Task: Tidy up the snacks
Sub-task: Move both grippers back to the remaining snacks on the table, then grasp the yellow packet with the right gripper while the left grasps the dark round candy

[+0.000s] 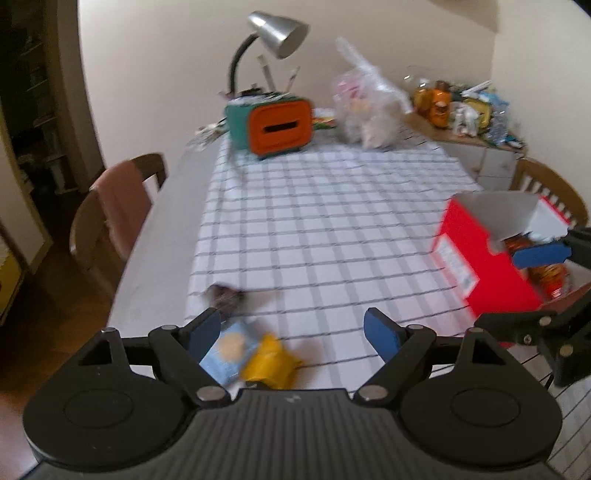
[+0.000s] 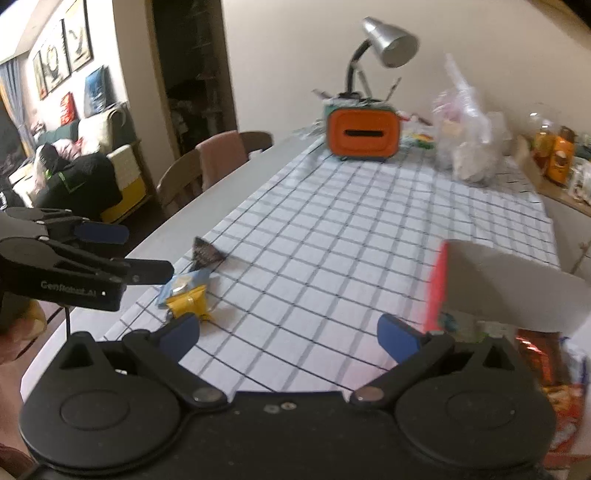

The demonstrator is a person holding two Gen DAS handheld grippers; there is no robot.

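Note:
Three snack packets lie near the front left edge of the checked tablecloth [image 1: 314, 221]: a yellow one [image 1: 269, 360], a light blue one [image 1: 231, 349] and a dark one [image 1: 225, 295]. They also show in the right wrist view: yellow [image 2: 188, 302], blue [image 2: 184, 282], dark [image 2: 205, 253]. My left gripper [image 1: 295, 332] is open and empty just above the yellow and blue packets. A red box [image 1: 480, 266] with open flaps holds several snack packets [image 1: 546, 277] at the right. My right gripper [image 2: 291, 336] is open and empty beside the box [image 2: 437, 284].
A teal and orange holder [image 1: 277, 125] with a silver desk lamp [image 1: 277, 29] stands at the table's far end, next to a clear plastic bag [image 1: 365, 107]. A side counter [image 1: 461, 107] holds bottles and packets. Chairs stand at the left [image 1: 114, 221] and right [image 1: 546, 188].

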